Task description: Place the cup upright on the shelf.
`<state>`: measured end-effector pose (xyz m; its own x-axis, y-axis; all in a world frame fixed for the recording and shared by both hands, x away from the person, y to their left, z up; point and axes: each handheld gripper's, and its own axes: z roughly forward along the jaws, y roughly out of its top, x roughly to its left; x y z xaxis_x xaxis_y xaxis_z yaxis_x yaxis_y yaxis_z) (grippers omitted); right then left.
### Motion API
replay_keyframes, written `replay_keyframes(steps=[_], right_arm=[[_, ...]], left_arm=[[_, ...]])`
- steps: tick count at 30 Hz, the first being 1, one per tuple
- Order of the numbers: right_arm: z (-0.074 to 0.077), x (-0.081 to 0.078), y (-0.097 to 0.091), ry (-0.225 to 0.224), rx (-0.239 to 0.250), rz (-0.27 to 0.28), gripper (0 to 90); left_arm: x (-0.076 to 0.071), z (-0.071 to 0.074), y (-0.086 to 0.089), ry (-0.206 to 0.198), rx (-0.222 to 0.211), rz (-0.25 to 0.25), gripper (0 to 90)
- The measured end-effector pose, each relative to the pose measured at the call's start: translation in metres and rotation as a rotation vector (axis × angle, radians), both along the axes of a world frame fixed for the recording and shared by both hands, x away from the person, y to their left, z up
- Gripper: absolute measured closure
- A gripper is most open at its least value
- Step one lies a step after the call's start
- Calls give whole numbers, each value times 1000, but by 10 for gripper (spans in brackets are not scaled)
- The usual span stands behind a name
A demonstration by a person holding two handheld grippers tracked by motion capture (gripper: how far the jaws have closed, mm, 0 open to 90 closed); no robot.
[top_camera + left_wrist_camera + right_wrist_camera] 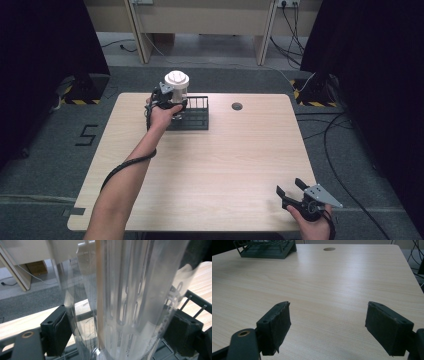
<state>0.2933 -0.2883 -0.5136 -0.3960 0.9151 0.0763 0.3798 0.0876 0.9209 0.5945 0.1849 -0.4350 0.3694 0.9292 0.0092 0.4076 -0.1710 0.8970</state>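
wooden table [225, 160], floor cables [345, 125]

Right tongs [328, 327] gape wide over the table [332, 285], rack [265, 248] far off.

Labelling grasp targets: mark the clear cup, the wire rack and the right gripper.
clear cup [177, 80], high view, on its white lid.
wire rack [198, 119], high view, on its right-hand floor grid.
right gripper [328, 326], right gripper view, midway between its open jaws.
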Motion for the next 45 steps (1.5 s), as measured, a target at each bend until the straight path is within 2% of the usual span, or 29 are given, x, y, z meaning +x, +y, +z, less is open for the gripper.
replay_keyframes(steps=[7,18,26,30,33,40,45], right_arm=[[0,0,1,0,-4,0,206],[0,0,1,1,-5,-2,206],[0,0,1,-2,-10,-2,206],[0,0,1,-3,-14,0,206],[0,0,1,-2,-15,-1,206],[0,0,2,1,-11,-4,206],[0,0,2,1,-13,-4,206]], left_arm=[[-7,-1,5,-2,-2,-3,158],[-16,0,10,-48,-37,-10,154],[-32,12,15,-86,-16,-27,152],[-40,16,18,-90,-12,-40,151],[-49,18,22,-100,7,-50,150],[-64,19,29,-95,21,-66,151],[-80,14,37,-86,38,-83,152]])
